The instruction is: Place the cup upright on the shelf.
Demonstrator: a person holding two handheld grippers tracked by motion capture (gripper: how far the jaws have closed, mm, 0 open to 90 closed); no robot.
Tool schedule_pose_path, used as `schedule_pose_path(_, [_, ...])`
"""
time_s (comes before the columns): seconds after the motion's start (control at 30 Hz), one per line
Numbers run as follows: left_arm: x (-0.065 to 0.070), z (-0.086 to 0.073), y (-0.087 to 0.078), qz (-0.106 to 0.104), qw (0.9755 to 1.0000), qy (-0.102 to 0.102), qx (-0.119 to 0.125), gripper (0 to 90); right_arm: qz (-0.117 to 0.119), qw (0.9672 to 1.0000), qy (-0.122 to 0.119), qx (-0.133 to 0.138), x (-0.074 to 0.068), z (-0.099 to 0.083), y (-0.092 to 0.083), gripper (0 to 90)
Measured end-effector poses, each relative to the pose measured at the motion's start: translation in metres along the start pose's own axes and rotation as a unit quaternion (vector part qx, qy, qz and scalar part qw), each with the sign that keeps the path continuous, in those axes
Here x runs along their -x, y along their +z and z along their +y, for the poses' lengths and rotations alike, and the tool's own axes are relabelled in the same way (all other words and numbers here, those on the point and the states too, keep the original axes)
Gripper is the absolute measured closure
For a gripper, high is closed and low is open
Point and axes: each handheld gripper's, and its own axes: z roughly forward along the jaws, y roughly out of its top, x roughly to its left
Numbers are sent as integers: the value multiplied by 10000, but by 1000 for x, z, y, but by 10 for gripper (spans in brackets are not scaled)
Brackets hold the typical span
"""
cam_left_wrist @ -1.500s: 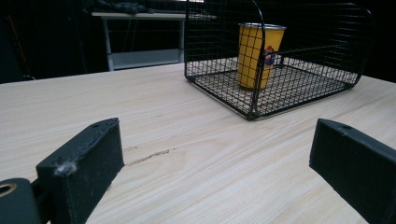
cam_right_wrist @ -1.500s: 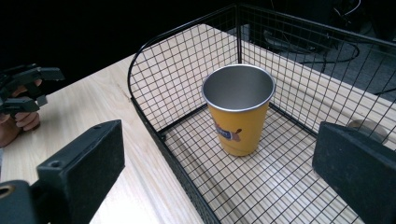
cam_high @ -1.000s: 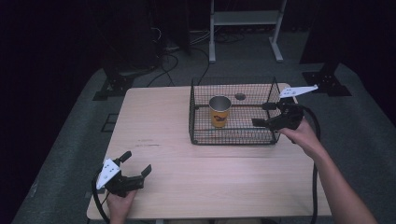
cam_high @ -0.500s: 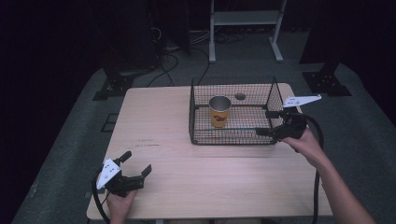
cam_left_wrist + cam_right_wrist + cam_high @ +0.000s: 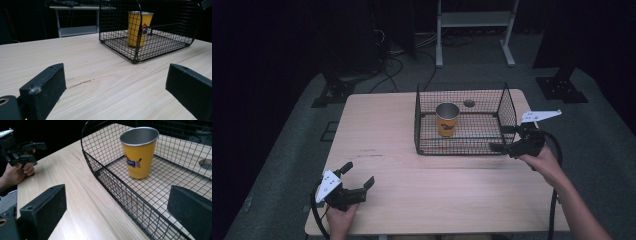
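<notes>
A yellow metal cup (image 5: 447, 119) with a small picture on it stands upright inside a black wire basket (image 5: 512, 112) at the far right of the wooden table (image 5: 382, 130). My right gripper (image 5: 499, 138) is open just outside the basket's near right corner, jaws pointing left along its front wall. In the right gripper view the cup (image 5: 140, 152) stands beyond the basket wall (image 5: 112, 185), between the wide-apart jaws. My left gripper (image 5: 358, 173) rests open near the front left corner of the table, holding nothing. The left gripper view shows the cup (image 5: 138, 28) and basket (image 5: 136, 50) far ahead.
A round hole (image 5: 469, 103) in the tabletop lies under the basket's back part. A white metal frame (image 5: 472, 20) and cables (image 5: 387, 47) are on the floor behind the table. Bare wood stretches between the two grippers.
My right gripper has drawn back from the basket's right rim toward the person and down, to the basket's near right corner. The left gripper has stayed put.
</notes>
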Motion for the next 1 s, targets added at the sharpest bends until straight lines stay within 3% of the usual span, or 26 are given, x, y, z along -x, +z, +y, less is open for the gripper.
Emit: schedule_pose_path(1.0, [0,0,0,11,10000,-5,-8,22,-54,9999,142,65,-7,-39,-18,19])
